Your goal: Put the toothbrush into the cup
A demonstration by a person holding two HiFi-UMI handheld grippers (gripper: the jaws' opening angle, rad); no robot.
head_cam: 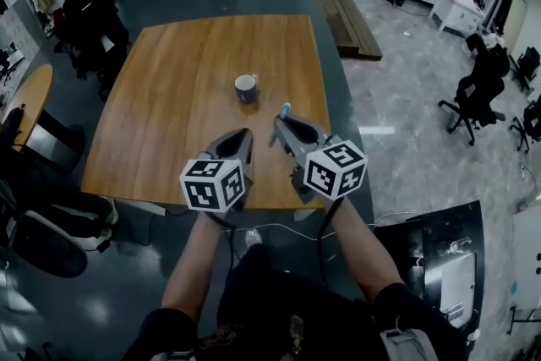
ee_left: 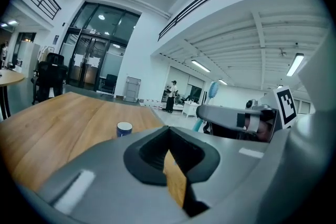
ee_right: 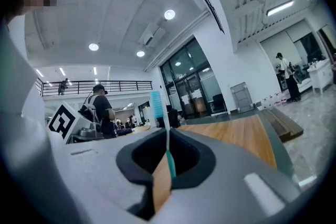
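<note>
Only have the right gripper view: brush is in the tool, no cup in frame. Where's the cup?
Observer: The cup stands upright on the table, ahead of the right tool and slightly to its left.
Operator: Over it yet?
Observer: No. In the head view the brush is short of the cup, off to its right.
Operator: Other side busy?
Observer: No. The left tool has its jaws together with nothing between them.
</note>
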